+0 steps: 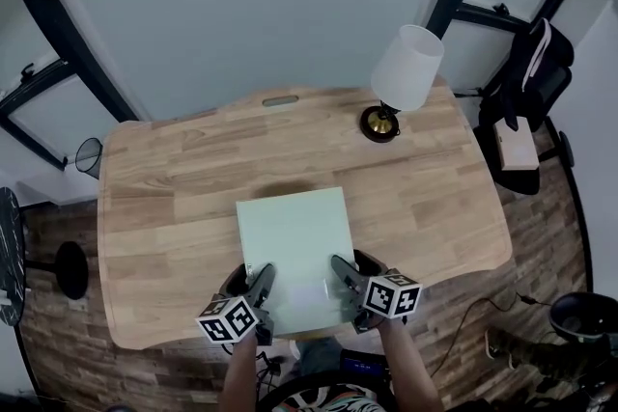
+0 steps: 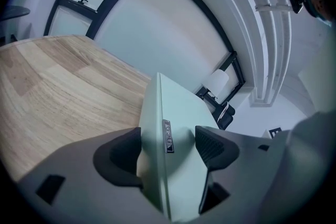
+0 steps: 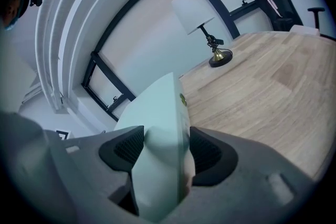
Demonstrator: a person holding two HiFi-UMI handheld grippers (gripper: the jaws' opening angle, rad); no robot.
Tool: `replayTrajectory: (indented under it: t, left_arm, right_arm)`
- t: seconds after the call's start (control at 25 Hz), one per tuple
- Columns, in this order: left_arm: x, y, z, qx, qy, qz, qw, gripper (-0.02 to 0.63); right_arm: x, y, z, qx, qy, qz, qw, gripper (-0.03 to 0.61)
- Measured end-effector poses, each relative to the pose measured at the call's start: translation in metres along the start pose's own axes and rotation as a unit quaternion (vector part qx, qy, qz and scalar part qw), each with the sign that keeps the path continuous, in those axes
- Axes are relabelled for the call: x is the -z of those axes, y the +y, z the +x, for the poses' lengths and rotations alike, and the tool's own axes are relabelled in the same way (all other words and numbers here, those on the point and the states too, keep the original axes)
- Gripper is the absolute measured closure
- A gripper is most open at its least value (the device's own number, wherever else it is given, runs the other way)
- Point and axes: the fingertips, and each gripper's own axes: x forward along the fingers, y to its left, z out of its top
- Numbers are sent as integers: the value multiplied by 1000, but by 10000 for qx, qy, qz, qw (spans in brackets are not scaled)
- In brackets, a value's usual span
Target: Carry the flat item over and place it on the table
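Grip at the left: the left tool [image 2: 168,149] is clamped on the near edge of the flat item [image 1: 294,241], a thin pale green panel, with 1 dark pad on each face and no gap showing. The panel hangs over the middle front of the wooden counter [image 1: 164,178], and its near edge reaches out past the counter's front rim toward the person. At the other near corner the right tool [image 3: 167,149] is closed on it the same way, pads tight on both faces.

Judging from this, the carrying is mostly done, since the panel is already above the counter. A soft shadow on the wood beyond its far edge suggests it is not lying flat yet, though I cannot tell whether that far edge touches. What is left is to lower it, bring it fully onto the wood, and let both tools go.

The head view alone gives the layout: the panel's square outline, both marker cubes, the lamp [image 1: 404,77] well apart at the back right, and an office chair [image 1: 526,87] off the counter's right end. The left gripper view alone shows a small dark label strip [image 2: 167,136] on the panel's thin edge. The right gripper view alone shows a small green round sticker [image 3: 182,98] near the opposite edge, and the lamp's brass base standing on the wood.
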Motion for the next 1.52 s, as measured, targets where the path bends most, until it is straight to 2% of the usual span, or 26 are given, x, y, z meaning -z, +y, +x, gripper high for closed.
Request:
replayTrajectory:
  t: [0.24,0.76,1.28,1.52]
  left_arm:
    - [10,14,16,-129,167,-114,9997,291]
    - [22,39,34,-432,387,-258,9980,291]
    - [20,44,38,-625,455,-53,9970,293]
    - [9,43,28,-827,171,193,9962,293]
  right_arm:
    - [13,-21,16,109,254,160,9995,314]
    - [19,-33,43,60,536,129,9985,314]
    - [19,-35,46,7,401,61,9992,316]
    - [-1,-28,36,-32,-122,15,9999,316]
